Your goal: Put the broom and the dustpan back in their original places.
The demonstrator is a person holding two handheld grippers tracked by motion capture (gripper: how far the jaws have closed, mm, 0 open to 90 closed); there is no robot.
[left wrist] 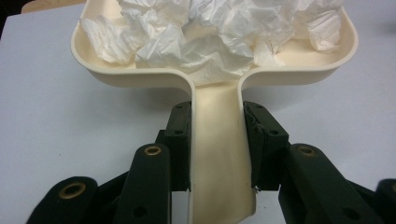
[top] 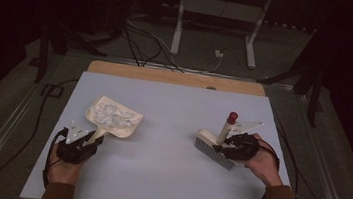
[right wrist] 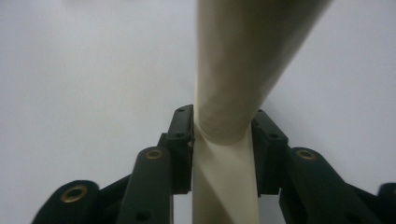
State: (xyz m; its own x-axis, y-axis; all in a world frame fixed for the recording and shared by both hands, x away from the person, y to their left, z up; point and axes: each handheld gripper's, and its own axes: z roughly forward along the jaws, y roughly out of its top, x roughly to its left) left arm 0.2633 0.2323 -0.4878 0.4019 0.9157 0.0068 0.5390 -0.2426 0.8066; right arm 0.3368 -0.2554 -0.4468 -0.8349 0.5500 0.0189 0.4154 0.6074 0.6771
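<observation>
High view: at the bottom of the frame two forearms come in, left hand [top: 63, 167] lower left, right hand [top: 263, 162] lower right, both over a pale grey table [top: 165, 179]. Left gripper [top: 90, 139] clamps the handle of a cream dustpan [top: 112, 117], which lies left of centre with its pan pointing up-frame. Left gripper view: jaws narrow, pressed on both sides of the dustpan handle [left wrist: 219, 154]; crumpled white paper [left wrist: 210, 32] fills the pan at the top. Right gripper [top: 225, 143] grips a cream brush [top: 217, 147], bristles down on the table at right of centre, handle rising tilted to a red tip [top: 232, 117]. Right gripper view: jaws closed on the brush handle [right wrist: 224, 158]. Upper frame, beyond the table: wood edge [top: 177, 77], floor cables [top: 146, 40], white stand legs [top: 178, 19].
</observation>
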